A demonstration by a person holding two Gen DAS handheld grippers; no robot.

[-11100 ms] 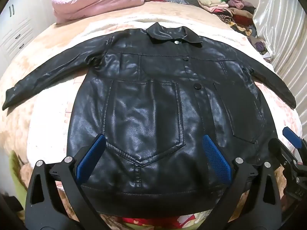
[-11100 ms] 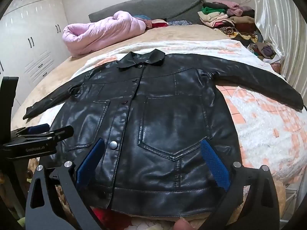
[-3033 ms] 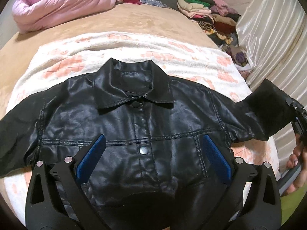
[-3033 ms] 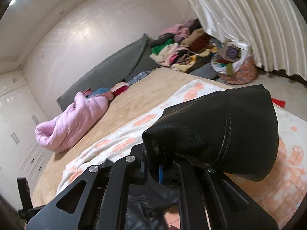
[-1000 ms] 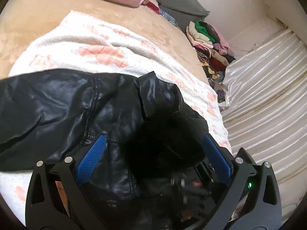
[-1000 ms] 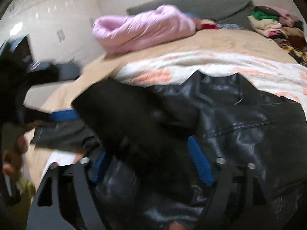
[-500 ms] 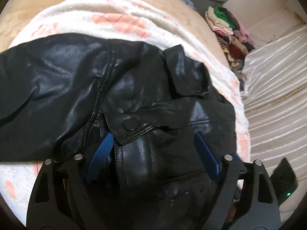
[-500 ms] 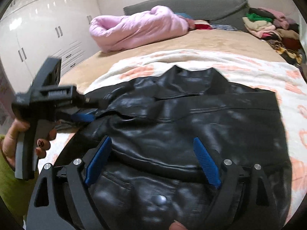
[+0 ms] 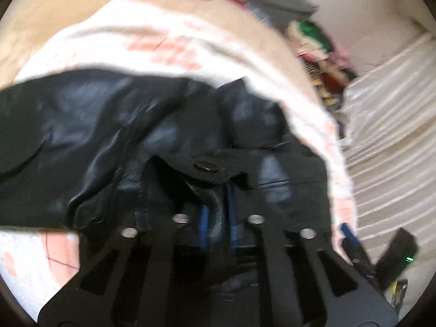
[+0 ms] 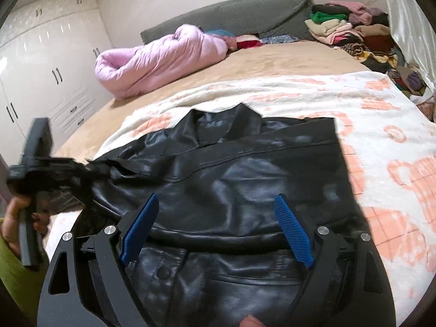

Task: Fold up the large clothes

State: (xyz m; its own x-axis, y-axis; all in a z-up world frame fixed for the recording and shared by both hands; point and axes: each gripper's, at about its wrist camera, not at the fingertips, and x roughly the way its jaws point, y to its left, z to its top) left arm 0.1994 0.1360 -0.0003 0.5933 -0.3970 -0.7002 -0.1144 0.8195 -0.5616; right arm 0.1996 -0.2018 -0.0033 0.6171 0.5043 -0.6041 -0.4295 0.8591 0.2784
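A black leather jacket (image 10: pixel 245 179) lies on a white and orange blanket (image 10: pixel 381 125) on the bed. Its right sleeve is folded across the chest. In the left wrist view my left gripper (image 9: pixel 218 218) is shut on a fold of the jacket (image 9: pixel 136 136) just below the sleeve cuff with its snap button (image 9: pixel 205 165). It also shows at the left of the right wrist view (image 10: pixel 90 169), pinching the leather. My right gripper (image 10: pixel 215 231) is open and empty, hovering over the jacket's chest.
A pink quilt (image 10: pixel 160 60) and a grey headboard cushion (image 10: pixel 234 13) lie at the far end of the bed. Piled clothes (image 10: pixel 351 32) sit at the far right by a pale curtain (image 9: pixel 387 125). White wardrobes (image 10: pixel 41 76) stand on the left.
My left gripper has closed on the jacket leather; half a second ago it was open over it. My right gripper stays open and has shifted slightly over the chest.
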